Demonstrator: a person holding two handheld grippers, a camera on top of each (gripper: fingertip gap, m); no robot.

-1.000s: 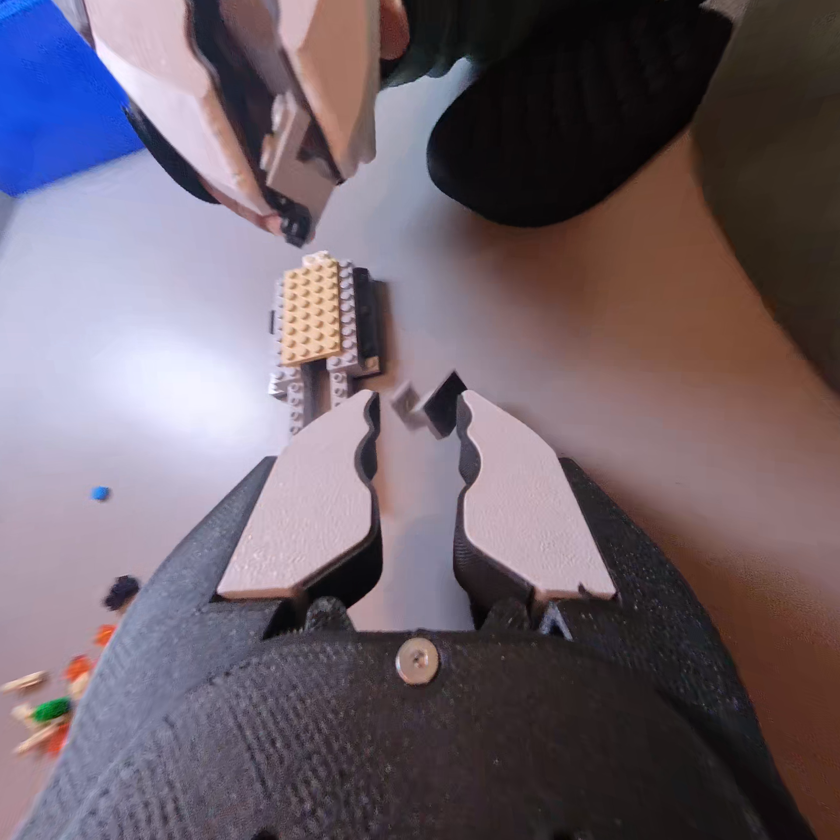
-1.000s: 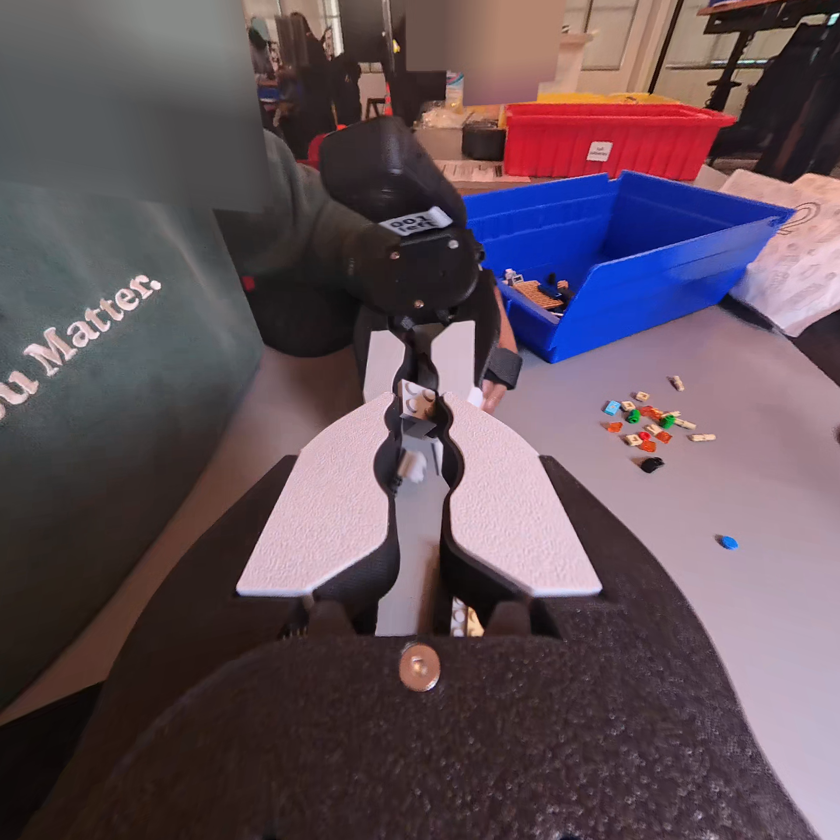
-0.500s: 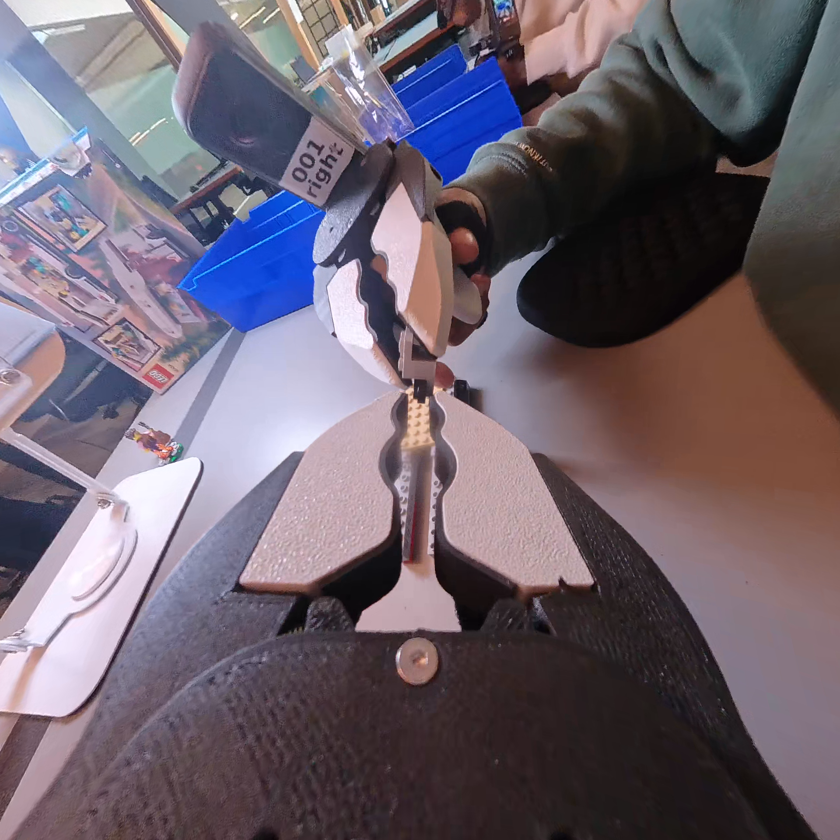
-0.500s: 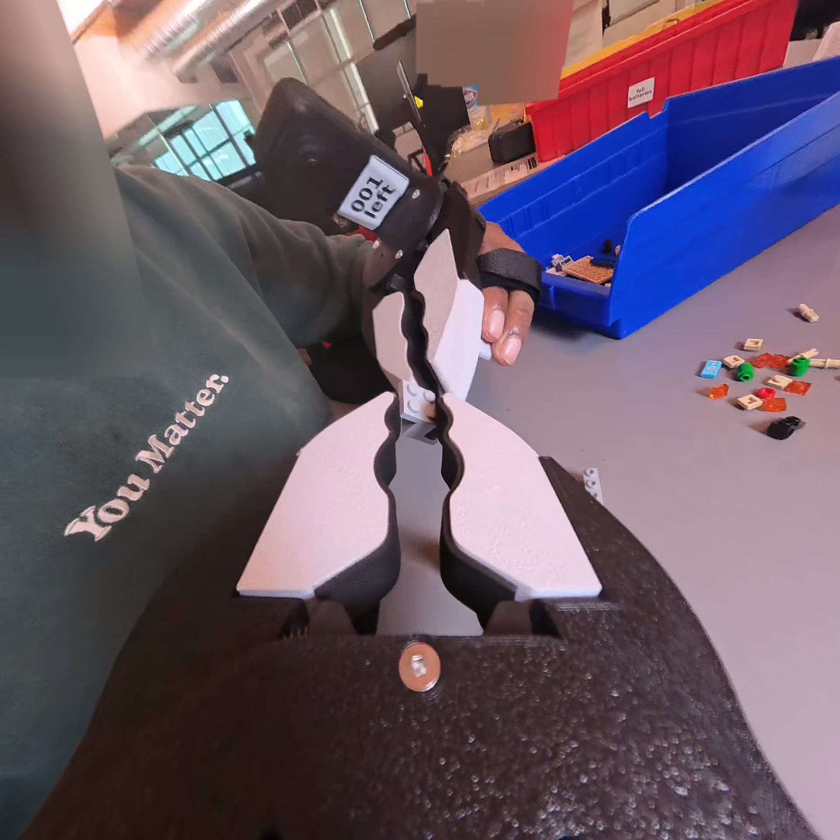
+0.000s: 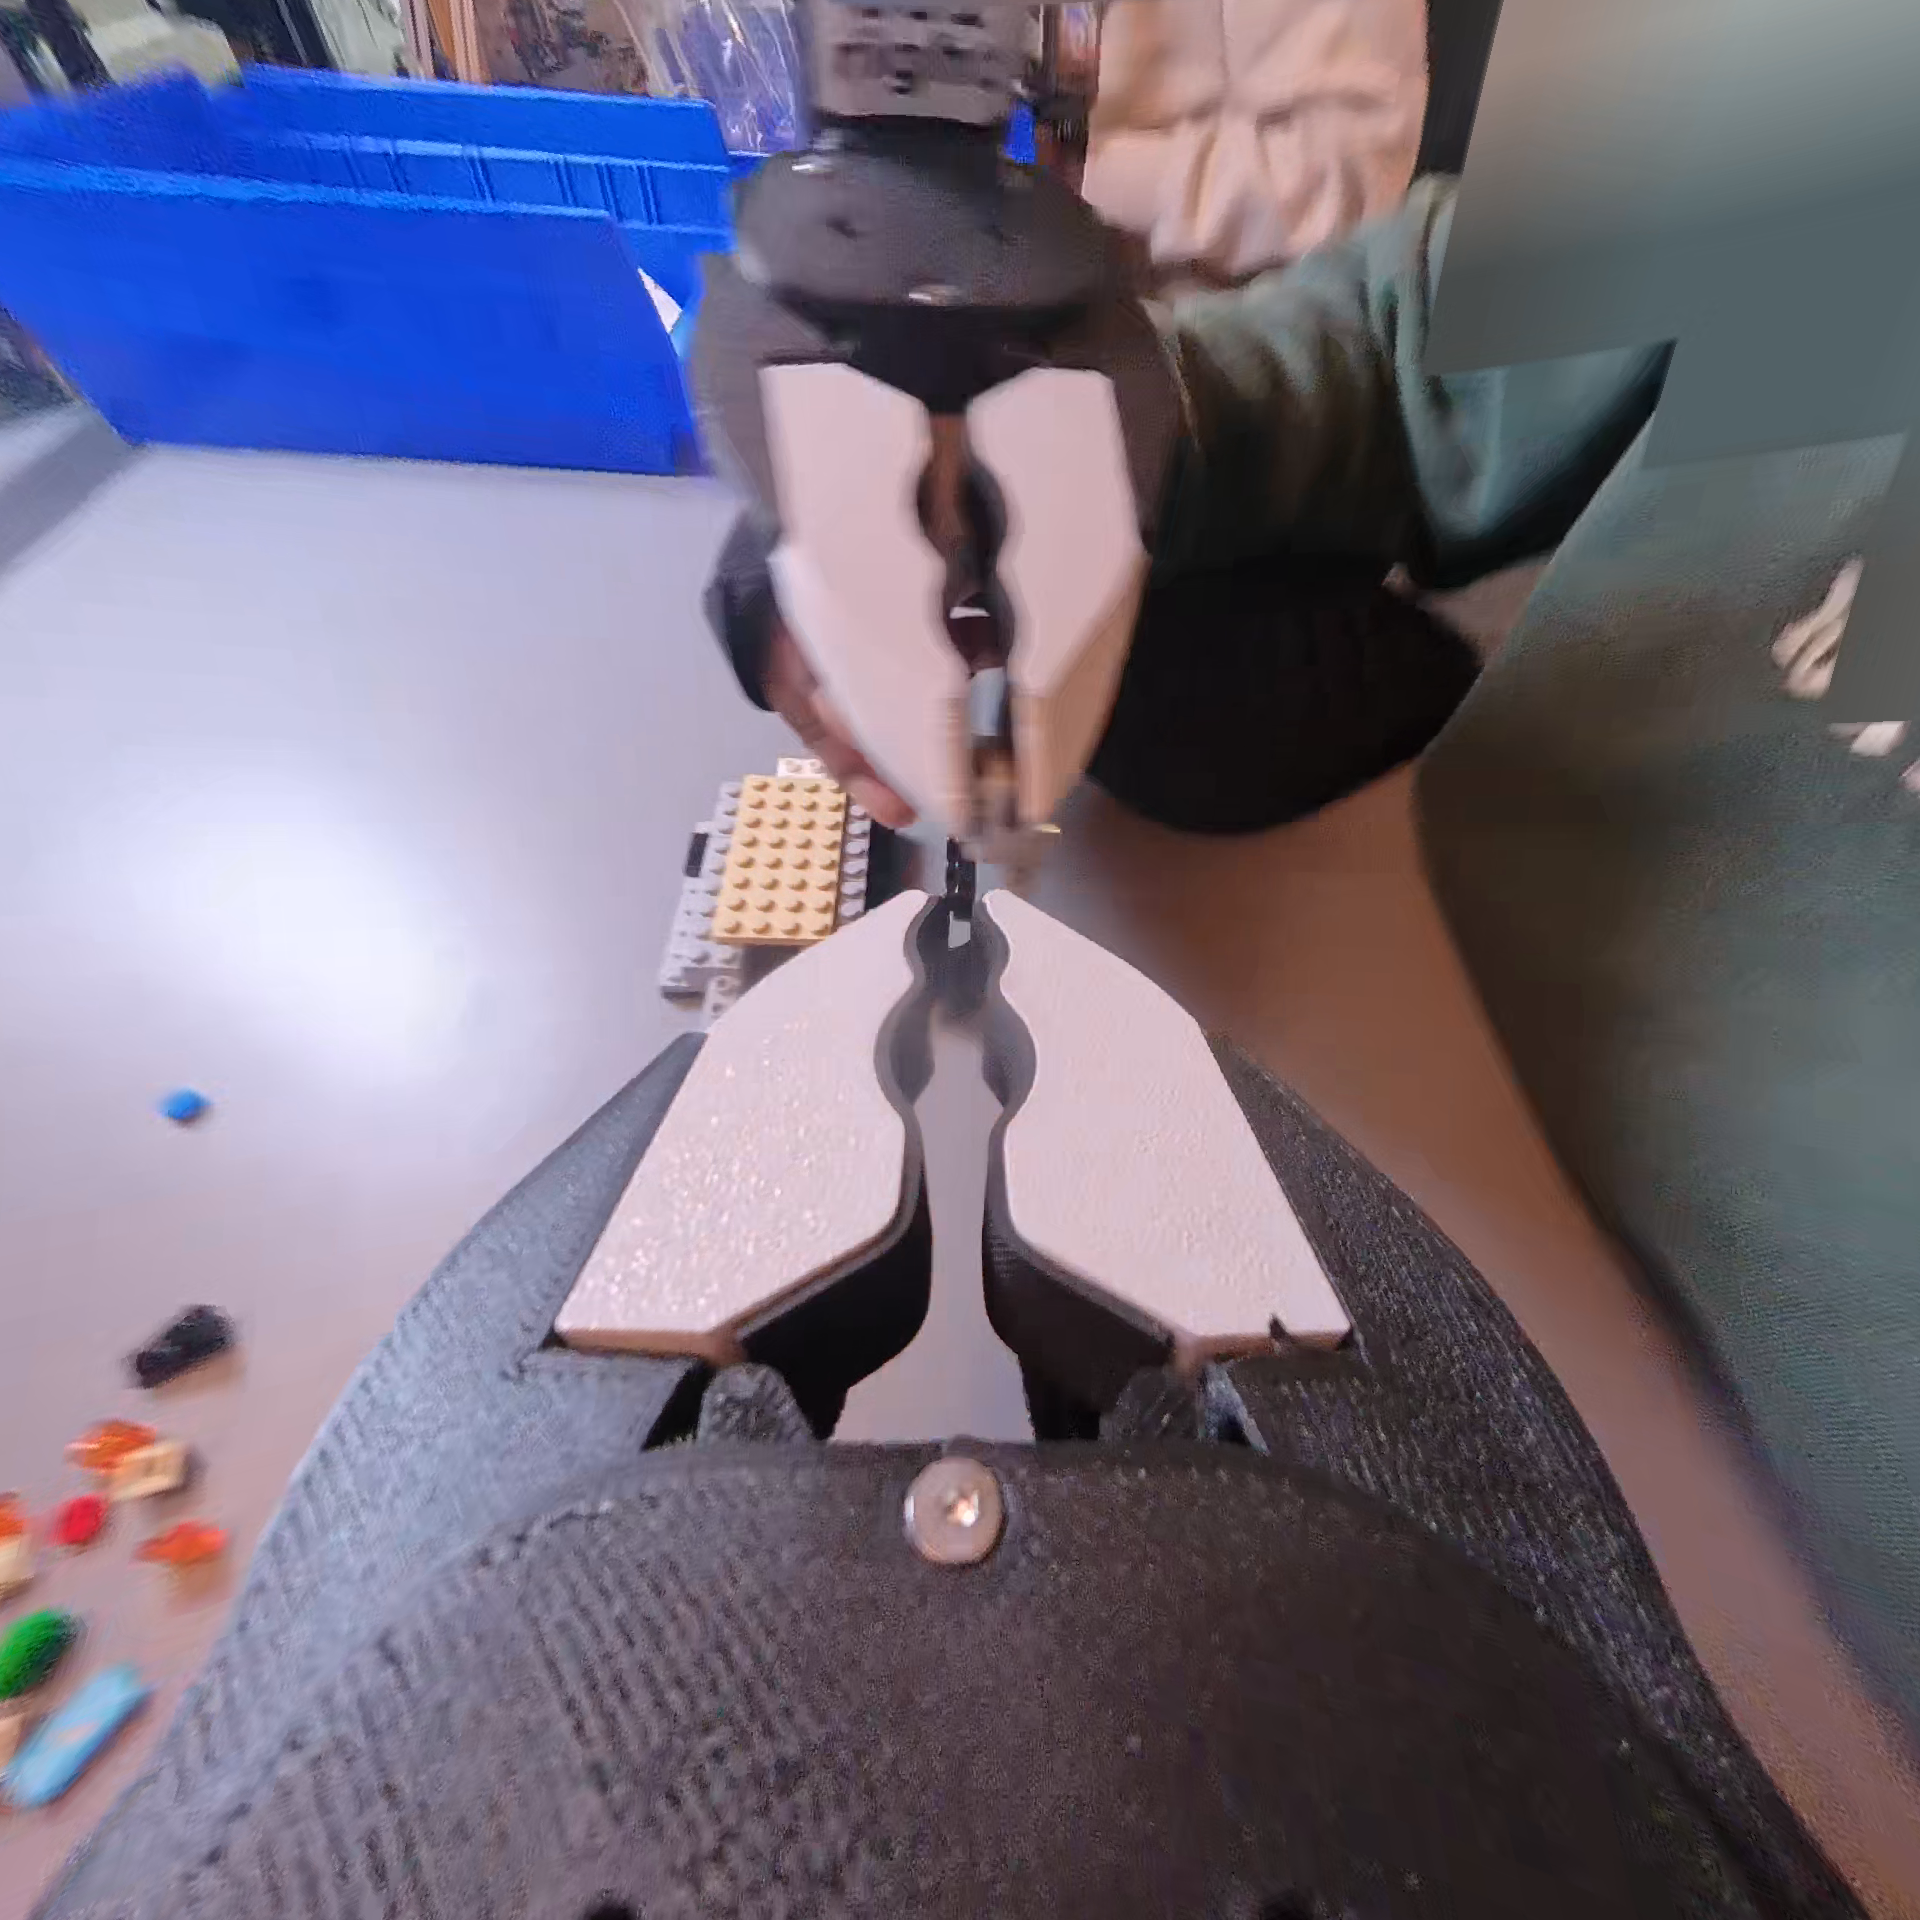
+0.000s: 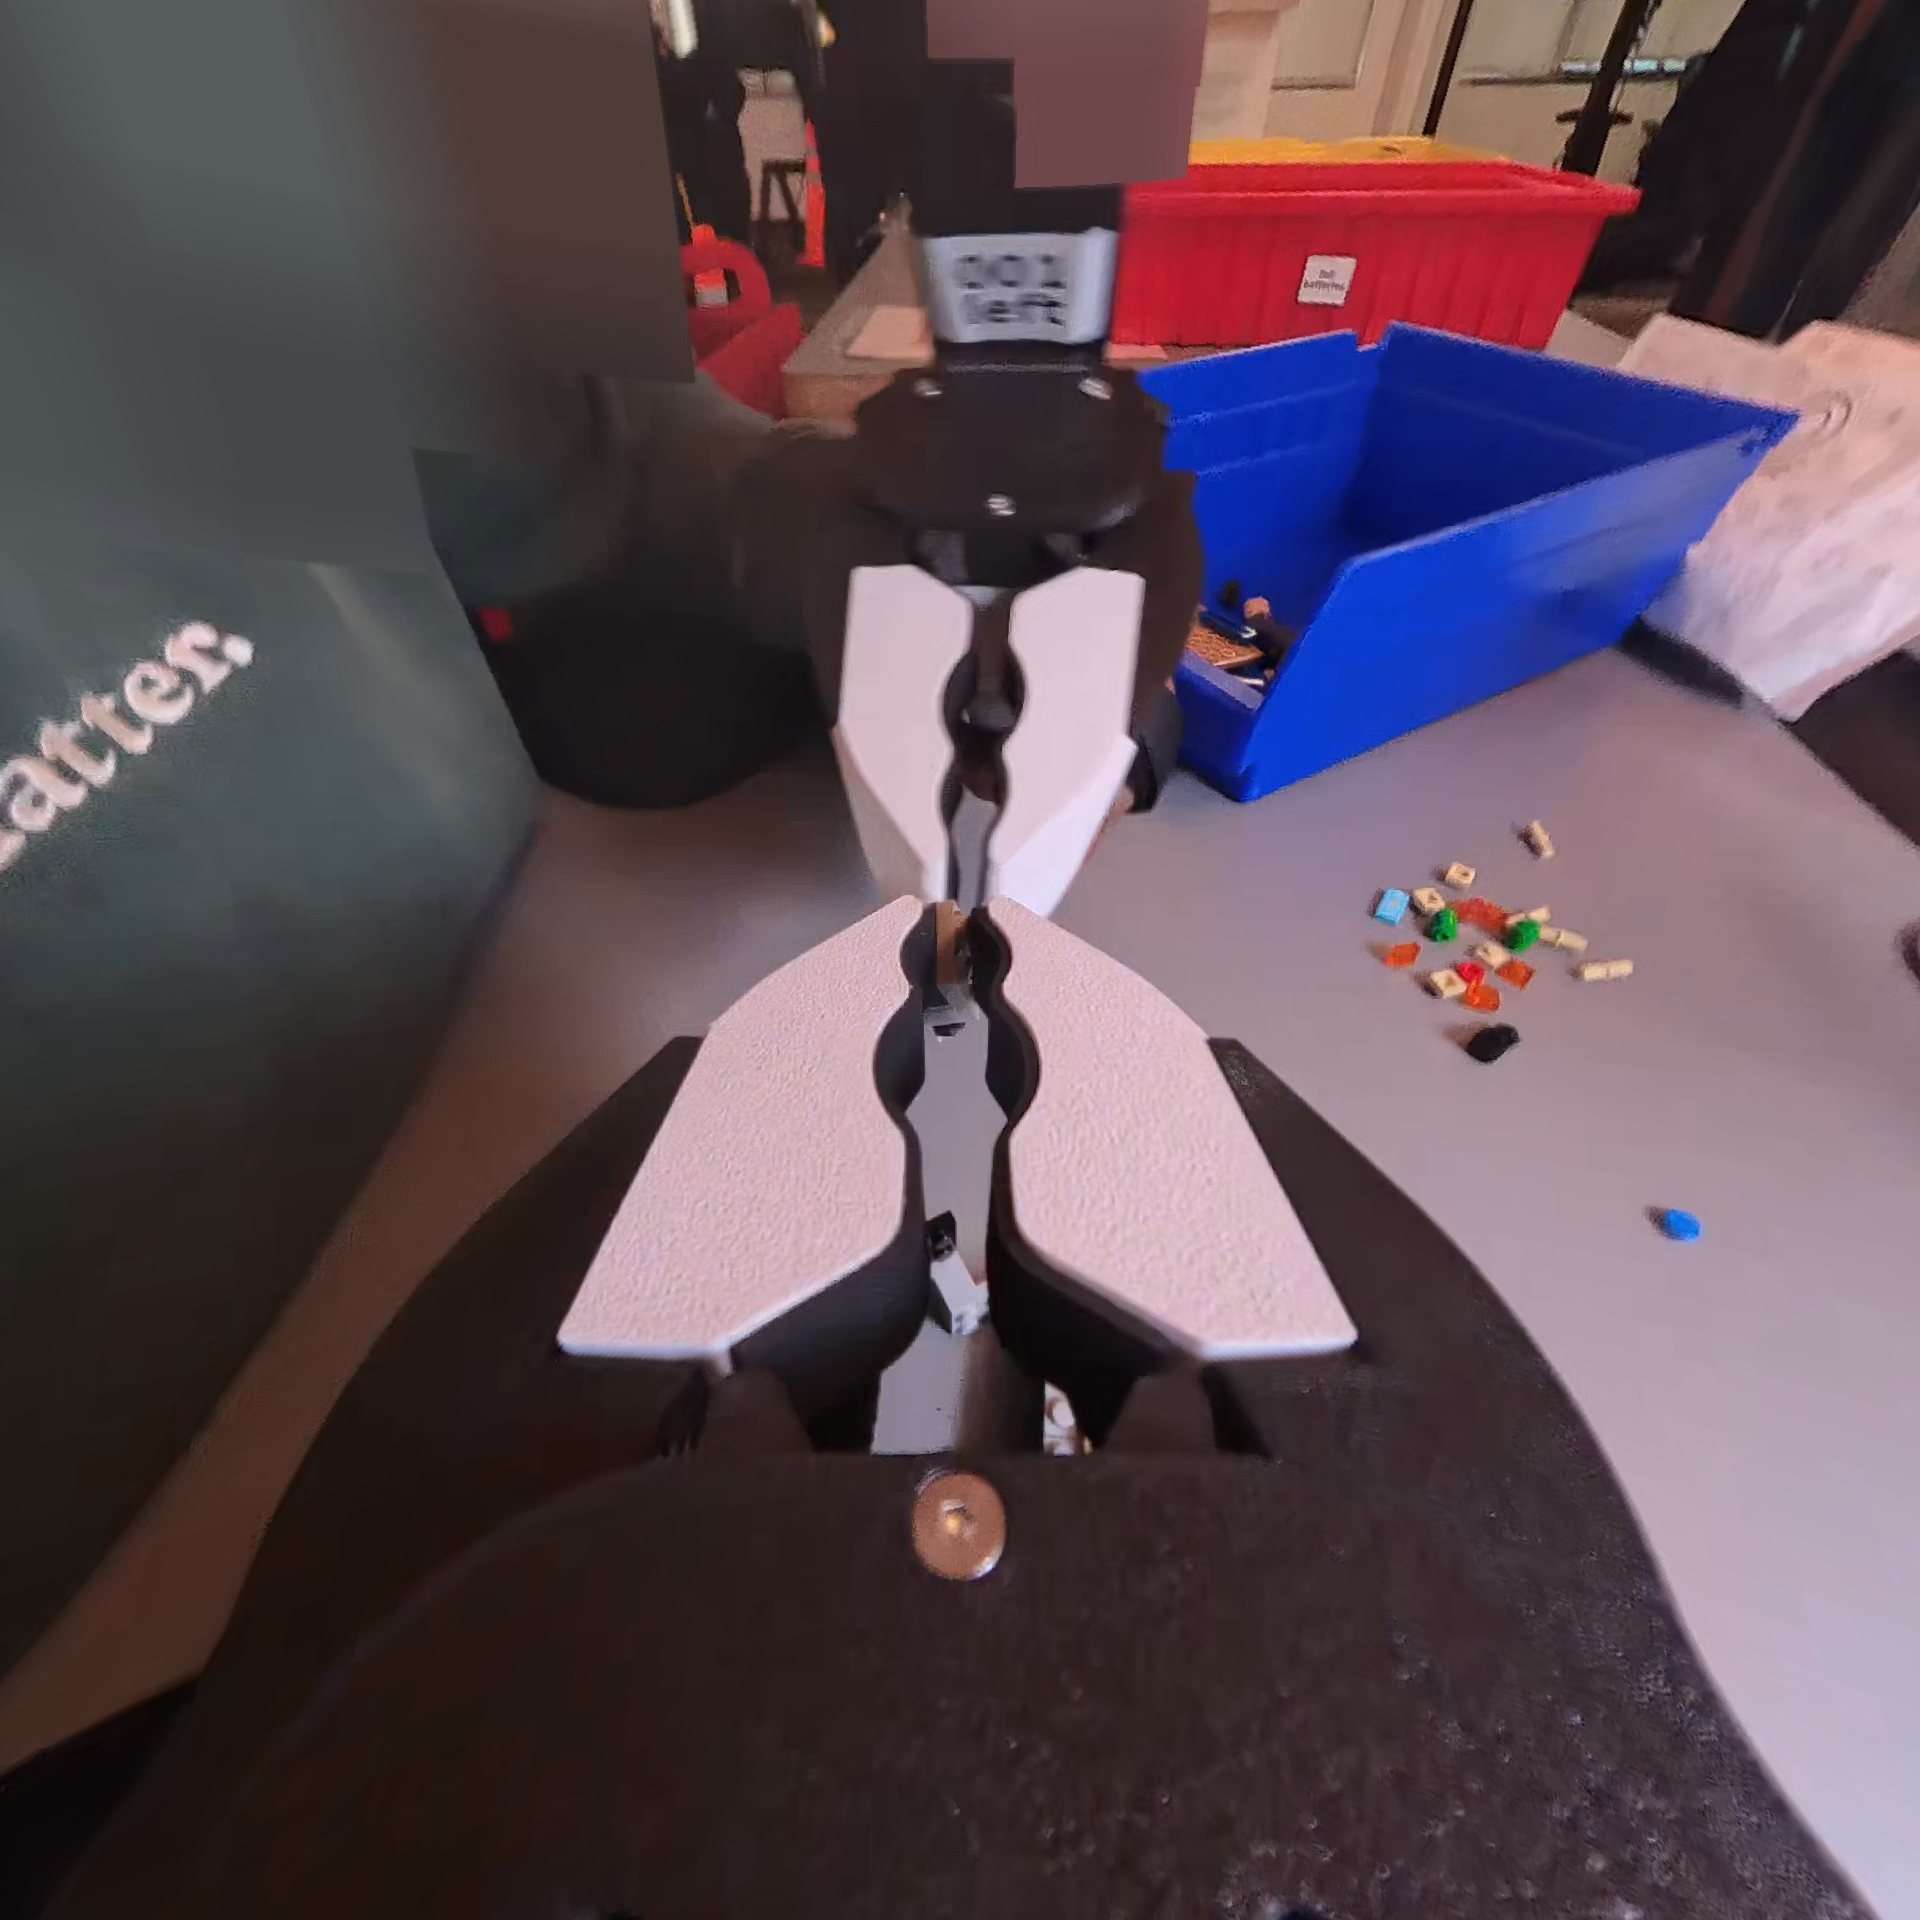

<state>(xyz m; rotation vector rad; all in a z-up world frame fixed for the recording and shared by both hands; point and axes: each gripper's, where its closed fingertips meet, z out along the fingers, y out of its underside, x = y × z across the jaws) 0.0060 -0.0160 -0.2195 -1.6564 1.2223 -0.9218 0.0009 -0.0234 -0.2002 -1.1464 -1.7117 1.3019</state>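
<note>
My left gripper (image 5: 956, 914) is shut on a small black piece (image 5: 954, 935) that sticks out past its tips. My right gripper (image 6: 954, 920) is shut on a small grey-and-tan piece (image 6: 948, 977). The two grippers face each other tip to tip just above the grey table (image 5: 312, 831). The left wrist view shows the right gripper (image 5: 982, 810) with its piece (image 5: 987, 717) pinched near the tips. The right wrist view shows the left gripper (image 6: 971, 888) close in front. A tan studded plate on grey bricks (image 5: 779, 862) lies on the table just left of the tips.
A blue bin (image 6: 1507, 540) stands at the back, with a red bin (image 6: 1351, 260) behind it. Several small loose pieces (image 6: 1475, 945), a black one (image 6: 1491, 1041) and a blue one (image 6: 1675, 1224) lie on the table. A person's green sweatshirt (image 6: 208, 831) fills the left side. Less than 4 cm separates the two grippers' tips.
My left jaws, open beside a small dark piece a second ago, have shut on it. My right jaws have narrowed on their piece. Both grippers have swung to face each other tip to tip.
</note>
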